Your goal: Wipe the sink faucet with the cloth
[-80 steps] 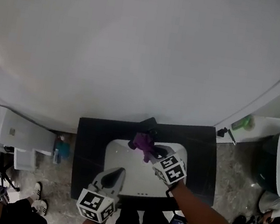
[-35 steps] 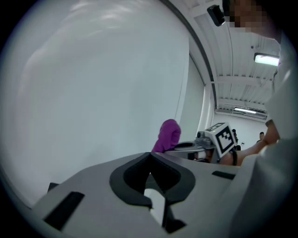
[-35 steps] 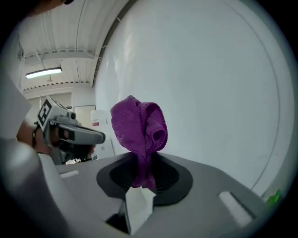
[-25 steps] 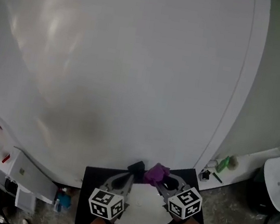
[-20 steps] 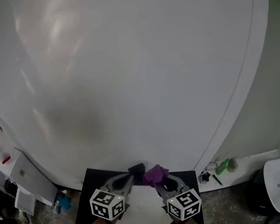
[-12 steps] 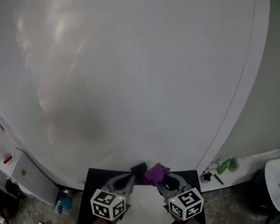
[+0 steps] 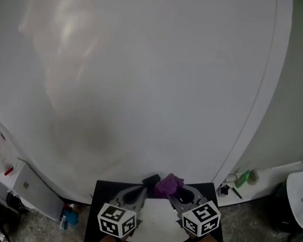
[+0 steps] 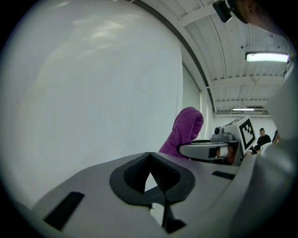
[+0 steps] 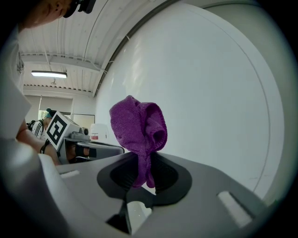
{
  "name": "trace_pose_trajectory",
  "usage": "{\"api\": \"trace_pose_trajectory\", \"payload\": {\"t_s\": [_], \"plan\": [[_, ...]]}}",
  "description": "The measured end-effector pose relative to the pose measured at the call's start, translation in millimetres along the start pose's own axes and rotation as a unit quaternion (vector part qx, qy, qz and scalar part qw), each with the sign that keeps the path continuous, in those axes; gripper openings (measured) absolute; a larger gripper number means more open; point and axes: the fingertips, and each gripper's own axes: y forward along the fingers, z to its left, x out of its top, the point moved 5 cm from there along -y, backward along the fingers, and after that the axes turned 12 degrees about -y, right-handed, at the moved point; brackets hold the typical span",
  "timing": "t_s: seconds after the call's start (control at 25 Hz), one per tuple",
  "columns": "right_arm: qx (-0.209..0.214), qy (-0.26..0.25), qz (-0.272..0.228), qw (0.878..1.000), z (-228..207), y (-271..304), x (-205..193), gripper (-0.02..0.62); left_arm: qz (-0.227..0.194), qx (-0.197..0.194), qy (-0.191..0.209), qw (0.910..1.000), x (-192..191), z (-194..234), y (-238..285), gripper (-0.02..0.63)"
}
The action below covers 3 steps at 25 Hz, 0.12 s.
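Between right gripper [image 9: 144,163] jaws: cloth [image 9: 138,126] pinched tight, bunched above tips. Left gripper [image 8: 150,160] closed, empty, just left of right. Faucet [image 7: 151,179] just left of cloth, contact unclear. Best: firm pinch, press bunched end onto faucet, rub along it.

Since three seconds ago our view has tipped upward: the sink [image 7: 153,224] has dropped to the bottom edge and the wall [image 7: 147,77] fills most of the picture. The left gripper [image 7: 140,192], then back over the sink's near side and well apart from the cloth [image 7: 170,185], now reaches just beside it, level with the right gripper [image 7: 176,198].
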Motion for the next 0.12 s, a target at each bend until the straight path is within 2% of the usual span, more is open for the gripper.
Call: {"api": "trace_pose_trajectory", "payload": {"t_s": [0.12], "plan": [[0.002, -0.003, -0.001, 1.000, 2.3, 3.4, 2.2, 0.069, -0.002, -0.001, 0.001, 1.0000, 1.9, 2.1, -1.2, 0.006]]}}
